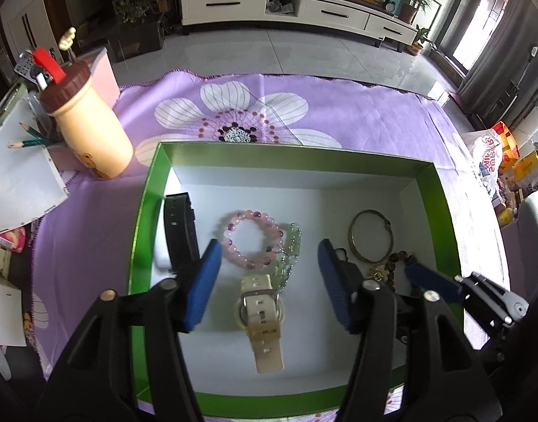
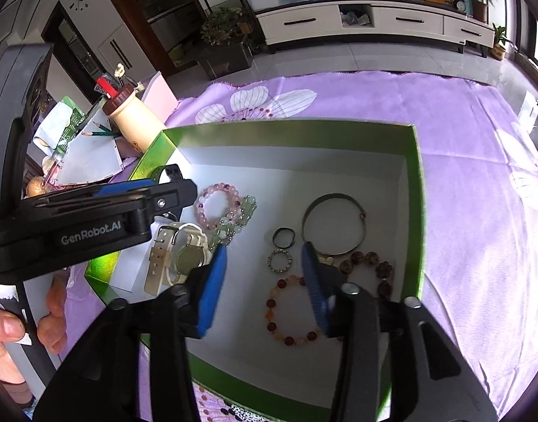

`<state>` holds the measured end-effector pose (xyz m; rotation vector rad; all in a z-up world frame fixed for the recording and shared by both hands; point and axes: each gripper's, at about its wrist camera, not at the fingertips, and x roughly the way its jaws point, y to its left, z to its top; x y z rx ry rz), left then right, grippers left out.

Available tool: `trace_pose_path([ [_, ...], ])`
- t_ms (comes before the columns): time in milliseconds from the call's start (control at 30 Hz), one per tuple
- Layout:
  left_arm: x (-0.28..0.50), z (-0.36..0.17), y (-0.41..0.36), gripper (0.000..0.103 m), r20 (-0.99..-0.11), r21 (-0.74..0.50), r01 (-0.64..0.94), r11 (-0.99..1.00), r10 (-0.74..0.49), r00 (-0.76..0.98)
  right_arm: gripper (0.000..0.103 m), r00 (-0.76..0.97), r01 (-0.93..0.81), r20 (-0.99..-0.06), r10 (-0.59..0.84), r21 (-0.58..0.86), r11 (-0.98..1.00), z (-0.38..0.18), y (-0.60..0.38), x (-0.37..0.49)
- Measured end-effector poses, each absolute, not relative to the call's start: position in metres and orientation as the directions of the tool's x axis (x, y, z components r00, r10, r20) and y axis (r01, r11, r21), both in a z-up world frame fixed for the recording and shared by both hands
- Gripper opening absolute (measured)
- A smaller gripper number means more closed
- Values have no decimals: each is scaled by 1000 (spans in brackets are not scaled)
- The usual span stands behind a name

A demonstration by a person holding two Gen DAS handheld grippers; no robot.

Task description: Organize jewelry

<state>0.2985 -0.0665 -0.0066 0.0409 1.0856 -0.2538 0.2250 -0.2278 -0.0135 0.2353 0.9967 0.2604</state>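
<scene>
The jewelry is contained in a green box [image 1: 441, 190] with a white floor, placed on a purple cloth [image 1: 356, 112]. The left gripper [image 1: 269, 263] is held with fingers spread wide above a cream watch [image 1: 261, 316], just beside a pink bead bracelet [image 1: 251, 239]. The right gripper [image 2: 265, 263] is likewise spread wide, empty, above an orange bead bracelet [image 2: 286, 313]; a metal bangle [image 2: 334, 223] is seen just beyond it.
</scene>
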Motion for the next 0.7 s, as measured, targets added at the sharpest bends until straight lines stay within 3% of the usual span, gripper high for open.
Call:
trace_pose_path([
  [67,294,-3,-65,69,-874,-72,224,972,-170,455,63,524,-95,-794,308,305,948,-9,-230,223],
  [367,278,15,-59,83,-856,-36,224,974,-145,497,78,547,-70,-796,261,267,961,10,-236,213],
  [700,260,35,-52,92,-833,-3,226,974,-128,539,86,570,-50,-795,208,219,974,26,-238,202],
])
